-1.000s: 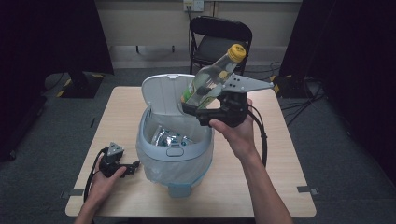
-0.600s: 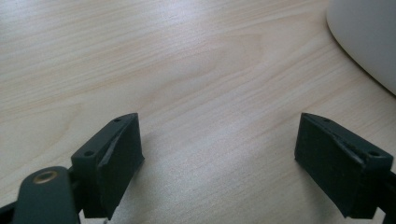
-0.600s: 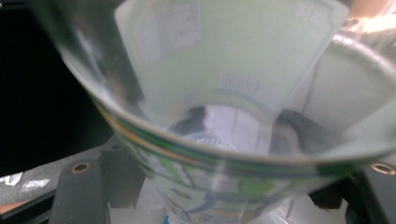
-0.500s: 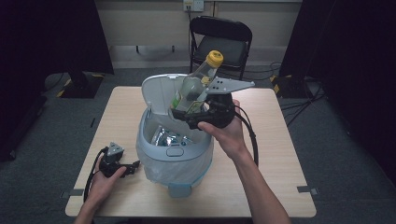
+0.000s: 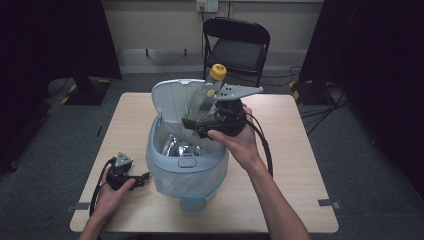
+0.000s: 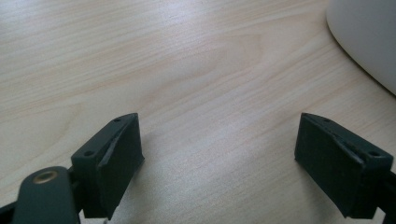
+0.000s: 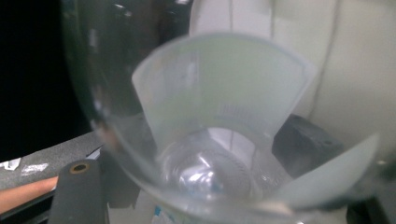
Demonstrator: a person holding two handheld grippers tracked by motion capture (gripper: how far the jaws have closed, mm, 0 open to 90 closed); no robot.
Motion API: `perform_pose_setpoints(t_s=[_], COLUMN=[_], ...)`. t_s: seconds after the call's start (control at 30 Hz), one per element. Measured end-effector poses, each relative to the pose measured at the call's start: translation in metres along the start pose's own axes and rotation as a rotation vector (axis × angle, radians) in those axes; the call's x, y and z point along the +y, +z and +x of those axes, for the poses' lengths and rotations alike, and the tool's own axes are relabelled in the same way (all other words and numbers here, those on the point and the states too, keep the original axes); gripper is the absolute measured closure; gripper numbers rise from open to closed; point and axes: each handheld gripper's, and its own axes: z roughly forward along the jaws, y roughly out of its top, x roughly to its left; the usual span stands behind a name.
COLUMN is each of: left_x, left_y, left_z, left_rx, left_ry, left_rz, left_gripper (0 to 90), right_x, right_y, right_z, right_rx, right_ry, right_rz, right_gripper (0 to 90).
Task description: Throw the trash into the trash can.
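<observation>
From high up, I see my right claw [image 5: 192,122] pinching a clear bottle [image 5: 206,95] with a yellow cap. The bottle hangs tilted over the open bin [image 5: 185,160], cap end up, just in front of the raised lid [image 5: 172,97]. It has a label, but the words are too small for me to read. My hand covers part of the claw. Something shiny lies in the bin; I cannot tell what it is. My left claw [image 5: 142,177] rests on the table [image 5: 300,165] beside the bin.

From my left claw [image 6: 219,154], the jaws are spread wide with bare wood [image 6: 187,70] between them. The bin's pale side [image 6: 369,42] is cut off at the corner.

From my right claw [image 7: 196,172], the bottle [image 7: 210,140] is so close it looks blurry. It sits between my jaws. Its label [image 7: 219,88] shows no words I can read.
</observation>
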Motion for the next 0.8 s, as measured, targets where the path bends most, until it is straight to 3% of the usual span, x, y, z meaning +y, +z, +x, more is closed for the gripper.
perform_pose_setpoints(t_s=[0.47, 0.8], left_x=[0.000, 0.000], left_y=[0.000, 0.000], left_z=[0.000, 0.000], left_rx=[0.000, 0.000], left_ry=[0.000, 0.000], left_rz=[0.000, 0.000], left_gripper=[14.5, 14.5], right_x=[-0.004, -0.007], right_y=[0.007, 0.011], right_z=[-0.002, -0.001], right_rx=[-0.024, -0.014], right_ry=[-0.006, -0.001], right_rz=[0.052, 0.086], right_gripper=[26.5, 27.0])
